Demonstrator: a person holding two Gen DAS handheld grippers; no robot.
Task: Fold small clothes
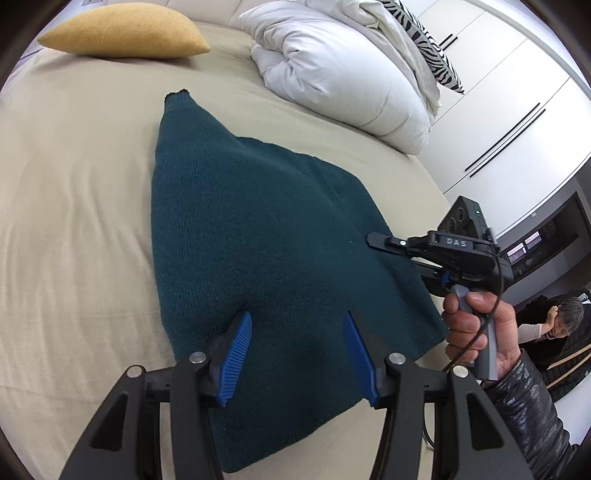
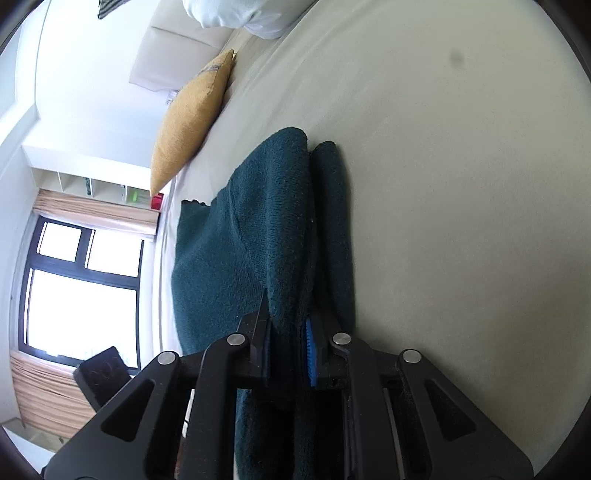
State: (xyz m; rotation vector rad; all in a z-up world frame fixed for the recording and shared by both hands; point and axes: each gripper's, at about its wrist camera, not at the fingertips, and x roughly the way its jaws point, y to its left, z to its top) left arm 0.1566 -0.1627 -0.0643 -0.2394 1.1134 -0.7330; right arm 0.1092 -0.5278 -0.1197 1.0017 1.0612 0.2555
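Sweater (image 1: 258, 236), dark teal knit, lies on the beige bed sheet (image 1: 74, 184) toward the right edge of the bed, partly folded. Its long axis runs from the broad end under the left gripper (image 1: 297, 354) away to a narrow tip that points toward the head of the bed.

The left gripper hovers over the broad near end with its blue pads (image 1: 236, 354) wide apart and nothing between them. Whether the pads touch the knit cannot be told.

The right gripper (image 2: 286, 354) approaches from the bed's right edge, roughly crosswise to the sweater's long axis. Its fingers are clamped on a doubled thickness of the sweater's side edge; in the right wrist view a rolled fold of knit (image 2: 291, 221) runs straight ahead of the fingers.

Judgement: the fold in hand appears to be a lengthwise one, carrying the right side edge across toward the left. The right gripper already has the edge; the left is nearer the broad end and is placed to pin or take it.

Surroundings: a mustard cushion (image 1: 125, 31) near the head of the bed, well apart from the sweater; a bundled white duvet (image 1: 332, 74) at the far right corner, near the tip but not touching. The sheet to the left of the sweater, in the fold's path, carries nothing.
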